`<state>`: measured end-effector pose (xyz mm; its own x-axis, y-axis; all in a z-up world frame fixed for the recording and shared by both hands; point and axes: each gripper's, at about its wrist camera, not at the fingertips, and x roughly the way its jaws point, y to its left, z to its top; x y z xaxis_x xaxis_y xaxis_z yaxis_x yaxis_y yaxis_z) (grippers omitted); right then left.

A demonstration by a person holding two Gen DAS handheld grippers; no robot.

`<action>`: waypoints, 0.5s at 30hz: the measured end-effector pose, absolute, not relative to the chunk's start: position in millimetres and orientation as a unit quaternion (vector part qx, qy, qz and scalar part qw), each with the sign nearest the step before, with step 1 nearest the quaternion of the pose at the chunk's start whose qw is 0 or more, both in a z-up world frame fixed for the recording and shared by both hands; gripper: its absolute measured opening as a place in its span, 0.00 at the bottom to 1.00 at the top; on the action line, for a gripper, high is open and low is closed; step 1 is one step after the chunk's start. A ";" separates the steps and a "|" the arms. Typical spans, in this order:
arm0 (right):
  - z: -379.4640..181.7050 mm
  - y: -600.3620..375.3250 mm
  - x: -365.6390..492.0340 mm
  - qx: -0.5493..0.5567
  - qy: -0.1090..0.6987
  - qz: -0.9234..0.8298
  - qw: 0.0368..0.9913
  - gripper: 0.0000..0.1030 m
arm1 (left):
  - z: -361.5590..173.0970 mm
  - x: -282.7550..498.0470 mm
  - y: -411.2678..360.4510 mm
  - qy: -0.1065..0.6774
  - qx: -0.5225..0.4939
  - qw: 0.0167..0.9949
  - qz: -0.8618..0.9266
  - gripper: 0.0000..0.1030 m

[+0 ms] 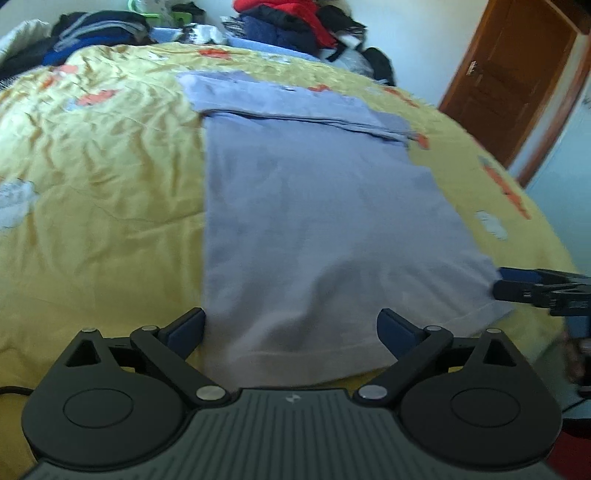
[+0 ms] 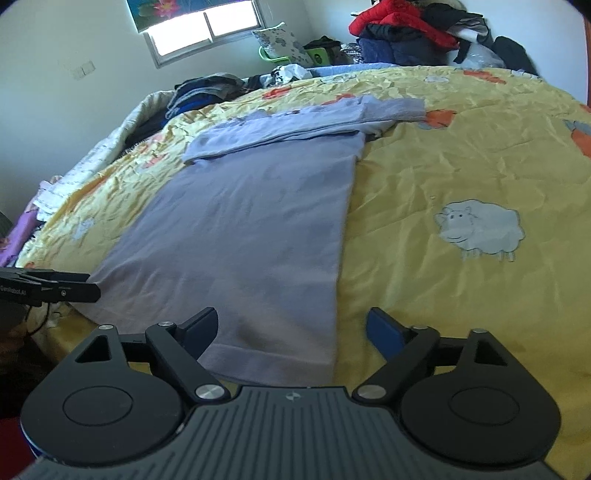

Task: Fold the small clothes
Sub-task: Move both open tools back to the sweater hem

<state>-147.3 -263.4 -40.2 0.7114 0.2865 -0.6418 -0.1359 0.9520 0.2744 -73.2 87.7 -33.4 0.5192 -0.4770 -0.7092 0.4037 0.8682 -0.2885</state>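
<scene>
A light purple long-sleeved shirt [image 1: 314, 221] lies flat on the yellow bedspread [image 1: 103, 177], folded into a long strip with the sleeves laid across its far end. My left gripper [image 1: 291, 328] is open and empty over the hem's left corner. My right gripper [image 2: 291, 325] is open and empty over the hem's right corner, above the shirt [image 2: 251, 229]. The right gripper's fingers [image 1: 517, 286] show at the right edge of the left wrist view. The left gripper's fingers [image 2: 70, 288] show at the left of the right wrist view.
Piles of dark and red clothes [image 2: 406, 33] lie along the far edge of the bed. A brown door [image 1: 513, 74] stands at the right. A window [image 2: 207, 27] is in the far wall. The bedspread [image 2: 461, 166] has sheep prints.
</scene>
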 end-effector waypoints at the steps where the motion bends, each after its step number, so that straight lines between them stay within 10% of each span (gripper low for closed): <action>1: -40.2 -261.1 -147.4 0.104 0.362 0.116 0.919 0.83 | -33.6 -74.5 86.1 0.419 -0.044 0.870 -0.255 0.96; 6: -40.3 -242.6 -146.2 0.098 0.362 0.135 0.917 0.83 | -33.1 -79.8 74.4 0.412 -0.022 0.880 -0.235 0.89; 11: -40.9 -216.4 -144.0 0.057 0.360 0.145 0.920 0.79 | -29.6 -78.2 72.6 0.407 -0.007 0.889 -0.211 0.43; 15: -40.5 -202.0 -143.8 0.023 0.358 0.145 0.922 0.70 | -29.9 -77.8 74.0 0.405 0.000 0.891 -0.203 0.27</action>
